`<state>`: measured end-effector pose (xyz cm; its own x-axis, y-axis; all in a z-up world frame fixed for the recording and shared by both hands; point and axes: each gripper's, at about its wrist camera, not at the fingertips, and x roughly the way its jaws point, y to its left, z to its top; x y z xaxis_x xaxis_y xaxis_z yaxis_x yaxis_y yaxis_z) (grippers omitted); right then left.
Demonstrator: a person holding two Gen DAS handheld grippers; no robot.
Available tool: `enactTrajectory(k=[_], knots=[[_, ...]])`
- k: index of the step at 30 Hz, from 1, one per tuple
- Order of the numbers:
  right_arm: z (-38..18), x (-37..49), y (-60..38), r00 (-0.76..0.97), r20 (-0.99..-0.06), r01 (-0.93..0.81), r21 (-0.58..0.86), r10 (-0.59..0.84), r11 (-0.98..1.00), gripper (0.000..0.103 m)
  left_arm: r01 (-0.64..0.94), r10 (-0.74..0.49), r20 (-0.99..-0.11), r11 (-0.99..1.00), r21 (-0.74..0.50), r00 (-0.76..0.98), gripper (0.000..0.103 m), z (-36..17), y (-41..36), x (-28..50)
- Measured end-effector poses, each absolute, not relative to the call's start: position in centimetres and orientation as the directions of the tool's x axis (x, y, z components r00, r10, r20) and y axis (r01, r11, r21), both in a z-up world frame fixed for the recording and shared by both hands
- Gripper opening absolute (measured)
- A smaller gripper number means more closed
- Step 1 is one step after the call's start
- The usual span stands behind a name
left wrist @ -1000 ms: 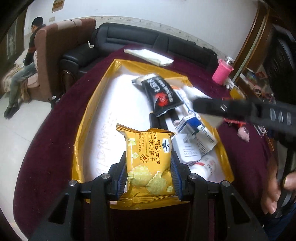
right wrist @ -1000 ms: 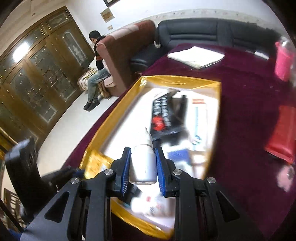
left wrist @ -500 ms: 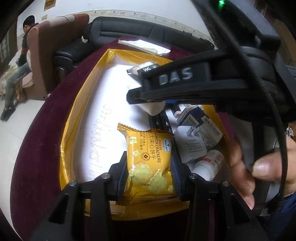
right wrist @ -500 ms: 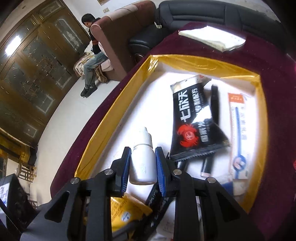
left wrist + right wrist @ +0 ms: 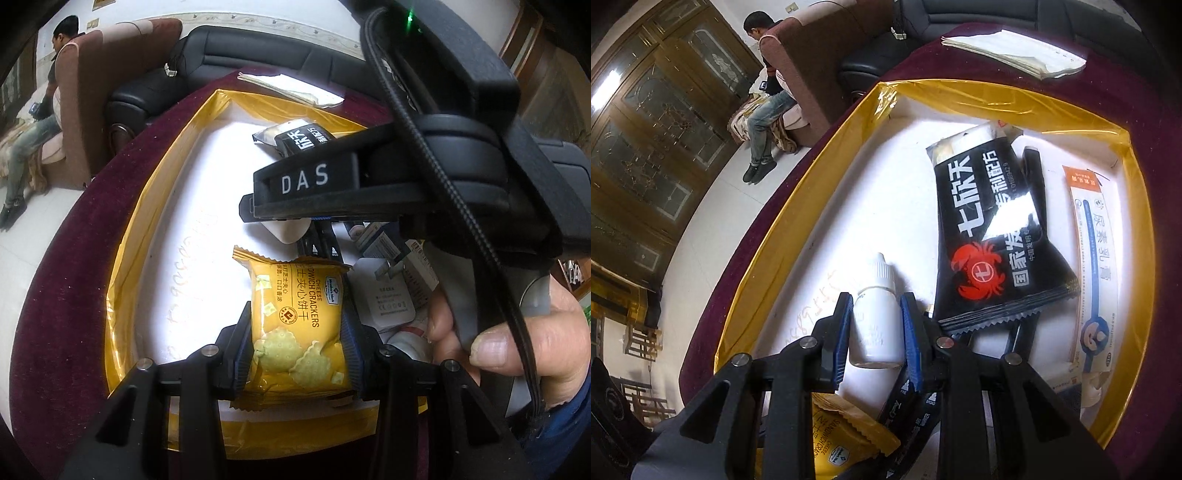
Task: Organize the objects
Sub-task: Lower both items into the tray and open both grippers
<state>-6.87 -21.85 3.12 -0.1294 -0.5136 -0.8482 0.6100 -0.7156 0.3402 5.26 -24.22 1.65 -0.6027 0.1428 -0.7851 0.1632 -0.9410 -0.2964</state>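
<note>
A: What's w/ the left gripper (image 5: 297, 347)?
B: It's clamped on the yellow cracker pack (image 5: 297, 325). Blue pads press both sides of the pack, near its bottom half. The top of the pack sticks out past the tips, over the white tray (image 5: 207, 206) w/ the gold rim.

A: Where's the pack vs. the other stuff?
B: Near edge of the tray. Just right of it lies a white charger (image 5: 391, 291). Behind it are two black pens (image 5: 321, 242).

A: And the right gripper (image 5: 877, 325)?
B: Squeezing a small white dropper bottle (image 5: 877, 314). The bottle stands upright btw. the blue pads, cap up, past the tips. In the left cam the right gripper reaches across from the right, held by a hand (image 5: 517, 332).

A: What's under the bottle?
B: White tray floor. Can't tell if the bottle touches it.

A: And to the right of it?
B: A black packet (image 5: 990, 236) w/ a red crab on it, then a long white and orange box (image 5: 1093, 258) by the tray's right wall. The cracker pack shows low in the right cam, below the bottle.
</note>
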Motion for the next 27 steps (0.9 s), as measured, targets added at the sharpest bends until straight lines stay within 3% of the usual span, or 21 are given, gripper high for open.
enactTrajectory(k=[11, 22, 24, 27], knots=[[3.9, -6.7, -21.2, -0.117, -0.858, 0.607, 0.336, -0.500, -0.720, 0.024, 0.155, 0.174, -0.776, -0.931, -0.330, -0.607, 0.051, 2.0, -24.2, 5.7], [7.0, -5.6, -16.5, -0.151, -0.784, 0.599, 0.412, -0.602, -0.687, 0.025, 0.160, 0.202, -0.733, -0.906, -0.391, -0.650, 0.063, 4.3, -23.5, 7.2], [7.7, -5.5, -15.3, -0.157, -0.759, 0.593, 0.440, -0.632, -0.675, 0.033, 0.156, 0.206, -0.720, -0.902, -0.402, -0.663, 0.063, 4.8, -24.0, 7.0], [8.6, -5.3, -13.1, -0.180, -0.734, 0.581, 0.458, -0.655, -0.673, 0.037, 0.127, 0.214, -0.696, -0.906, -0.404, -0.685, 0.063, 6.0, -23.7, 7.1]])
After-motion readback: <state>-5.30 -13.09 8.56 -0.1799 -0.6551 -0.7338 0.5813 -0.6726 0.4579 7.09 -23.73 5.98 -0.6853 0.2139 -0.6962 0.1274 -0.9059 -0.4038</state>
